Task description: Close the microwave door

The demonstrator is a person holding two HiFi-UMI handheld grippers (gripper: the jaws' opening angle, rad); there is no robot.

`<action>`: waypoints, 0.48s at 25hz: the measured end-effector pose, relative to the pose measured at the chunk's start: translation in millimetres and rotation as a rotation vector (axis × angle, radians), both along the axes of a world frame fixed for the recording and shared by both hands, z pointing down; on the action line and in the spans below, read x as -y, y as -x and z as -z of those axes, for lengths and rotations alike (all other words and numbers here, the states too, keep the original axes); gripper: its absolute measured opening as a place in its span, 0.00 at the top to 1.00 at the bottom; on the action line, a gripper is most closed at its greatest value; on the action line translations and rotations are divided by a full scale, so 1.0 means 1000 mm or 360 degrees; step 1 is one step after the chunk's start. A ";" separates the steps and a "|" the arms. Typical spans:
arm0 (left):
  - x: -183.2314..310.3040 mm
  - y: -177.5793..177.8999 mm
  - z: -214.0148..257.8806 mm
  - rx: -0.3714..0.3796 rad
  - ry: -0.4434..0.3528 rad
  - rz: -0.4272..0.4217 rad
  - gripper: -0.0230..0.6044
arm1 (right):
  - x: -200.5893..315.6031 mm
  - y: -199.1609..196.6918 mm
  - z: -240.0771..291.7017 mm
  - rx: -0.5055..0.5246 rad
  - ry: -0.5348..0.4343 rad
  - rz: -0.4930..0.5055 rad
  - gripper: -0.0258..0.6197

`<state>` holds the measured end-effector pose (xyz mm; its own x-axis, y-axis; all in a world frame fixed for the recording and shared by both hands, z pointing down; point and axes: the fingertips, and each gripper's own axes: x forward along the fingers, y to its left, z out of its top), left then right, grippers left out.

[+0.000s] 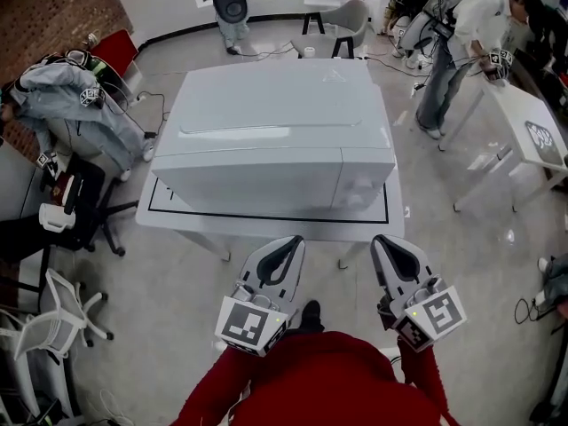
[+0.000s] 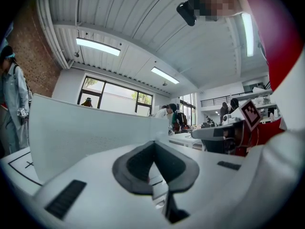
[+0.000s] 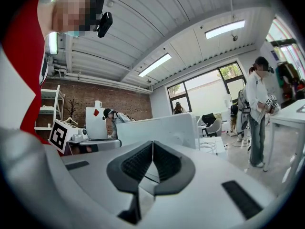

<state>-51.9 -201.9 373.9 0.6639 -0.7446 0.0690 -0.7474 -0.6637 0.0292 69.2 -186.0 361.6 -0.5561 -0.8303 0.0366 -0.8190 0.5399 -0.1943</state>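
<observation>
A white microwave (image 1: 275, 131) stands on a white table (image 1: 266, 224), and its front door (image 1: 248, 183) lies flush with the body. Both grippers hover side by side just in front of the table edge, apart from the microwave, each held level and pointing at it. My left gripper (image 1: 288, 243) is shut with nothing between its pads. My right gripper (image 1: 383, 241) is shut and empty too. In the left gripper view the microwave (image 2: 90, 132) rises beyond the closed left gripper (image 2: 153, 144). The right gripper view shows the closed right gripper (image 3: 152, 144) before the microwave (image 3: 162, 128).
A black line (image 1: 266, 215) marks the table around the microwave. A person in grey (image 1: 71, 105) and office chairs (image 1: 53, 318) are at the left. Another person (image 1: 461, 43) stands by a white table (image 1: 532, 131) at the right. Open floor lies around my feet.
</observation>
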 end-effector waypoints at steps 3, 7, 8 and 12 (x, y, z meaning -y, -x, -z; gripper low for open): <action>-0.006 0.007 0.002 -0.0030 0.0011 0.0037 0.95 | -0.006 0.000 0.004 0.0052 -0.0016 -0.0005 0.94; -0.009 0.014 0.003 -0.0030 0.0019 0.0070 0.95 | -0.012 -0.007 -0.008 -0.0005 0.0036 -0.0037 0.94; -0.009 0.016 0.004 -0.0027 0.0015 0.0076 0.95 | -0.013 -0.008 -0.009 -0.0003 0.0042 -0.0042 0.94; -0.009 0.021 0.005 -0.0011 0.0005 0.0096 0.95 | -0.015 -0.008 -0.013 -0.0020 0.0057 -0.0046 0.94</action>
